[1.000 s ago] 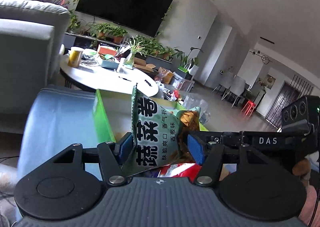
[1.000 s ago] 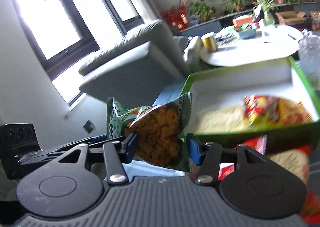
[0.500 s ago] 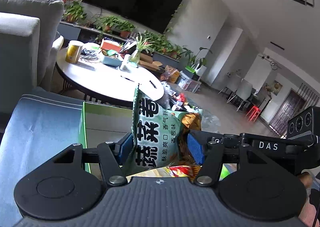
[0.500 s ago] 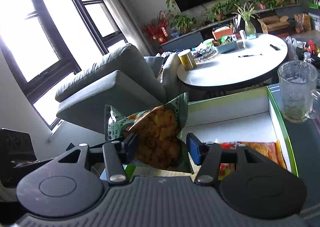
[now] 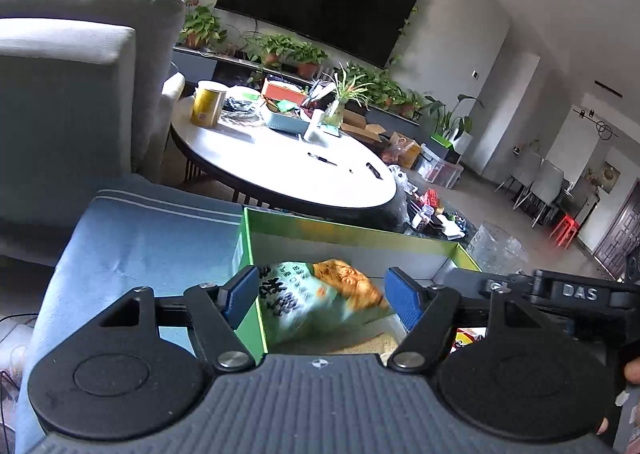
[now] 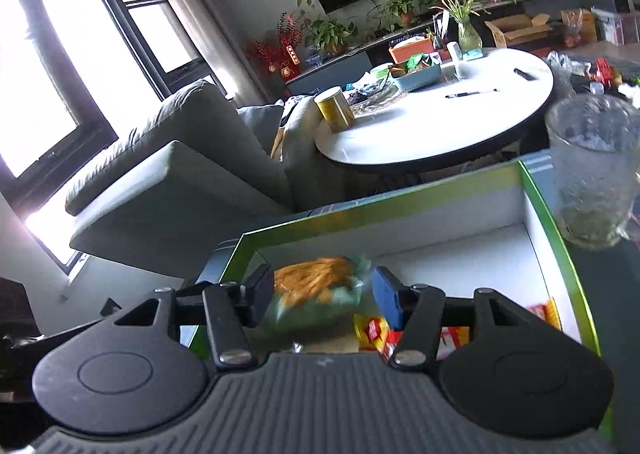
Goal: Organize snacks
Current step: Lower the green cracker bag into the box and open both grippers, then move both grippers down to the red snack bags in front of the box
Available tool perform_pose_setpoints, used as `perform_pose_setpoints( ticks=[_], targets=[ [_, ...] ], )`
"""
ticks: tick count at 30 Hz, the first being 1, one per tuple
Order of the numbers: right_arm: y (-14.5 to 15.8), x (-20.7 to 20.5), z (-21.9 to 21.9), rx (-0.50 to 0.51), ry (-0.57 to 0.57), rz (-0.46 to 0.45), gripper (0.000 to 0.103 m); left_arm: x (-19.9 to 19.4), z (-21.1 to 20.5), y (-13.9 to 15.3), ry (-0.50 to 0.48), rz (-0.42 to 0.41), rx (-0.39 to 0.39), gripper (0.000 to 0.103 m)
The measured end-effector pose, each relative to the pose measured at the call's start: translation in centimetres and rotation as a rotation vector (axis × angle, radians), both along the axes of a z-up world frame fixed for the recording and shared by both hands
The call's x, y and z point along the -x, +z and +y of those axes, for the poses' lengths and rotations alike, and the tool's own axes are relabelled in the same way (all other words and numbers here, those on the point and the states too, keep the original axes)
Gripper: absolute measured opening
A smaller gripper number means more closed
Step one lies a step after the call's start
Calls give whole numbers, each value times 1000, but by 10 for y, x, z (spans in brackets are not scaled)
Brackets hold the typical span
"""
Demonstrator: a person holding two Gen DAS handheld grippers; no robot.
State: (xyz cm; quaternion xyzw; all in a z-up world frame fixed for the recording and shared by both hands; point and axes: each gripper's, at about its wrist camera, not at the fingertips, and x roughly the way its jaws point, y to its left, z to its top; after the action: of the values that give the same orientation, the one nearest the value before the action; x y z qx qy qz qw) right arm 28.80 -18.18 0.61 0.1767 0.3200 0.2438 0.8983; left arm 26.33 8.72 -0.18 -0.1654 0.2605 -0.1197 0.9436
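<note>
both the left gripper (image 5: 320, 300) and right gripper (image 6: 320, 296) now spread wide; green crinkly snack bag (image 5: 316, 300), clamped earlier, lies released in green-rimmed cardboard box (image 6: 552, 214). only right view shows red-yellow packets (image 6: 372, 330) at 5 o'clock.

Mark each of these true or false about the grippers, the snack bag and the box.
1. Both grippers are open. True: left gripper, right gripper.
2. The green snack bag is clamped upright. False: it lies blurred between spread jaws over the box.
3. The box has green walls. True.
4. The box holds nothing else. False: a red and yellow packet lies in it.
5. A glass jug stands beside the box. True.
</note>
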Motion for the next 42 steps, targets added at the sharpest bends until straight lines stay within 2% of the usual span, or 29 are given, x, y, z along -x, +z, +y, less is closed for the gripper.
perform_pose_setpoints(
  ticks=[13,25,28,37,42],
  targets=[
    [15,48,-25,26,4,-34,98,42,-25,11,-64,-20,-22,69],
    [3,87,-41,73,3,-23,99,98,-50,2,-93,11,-57,69],
    [-3,95,-48,75,-21,-10,101,113,-60,0,-114,23,-76,69],
    [-26,93,-86,71,-179,112,101,137,-100,-9,-234,71,-91,69],
    [-50,87,-87,59,-173,210,101,139,-111,-19,-240,118,-86,69]
  ],
)
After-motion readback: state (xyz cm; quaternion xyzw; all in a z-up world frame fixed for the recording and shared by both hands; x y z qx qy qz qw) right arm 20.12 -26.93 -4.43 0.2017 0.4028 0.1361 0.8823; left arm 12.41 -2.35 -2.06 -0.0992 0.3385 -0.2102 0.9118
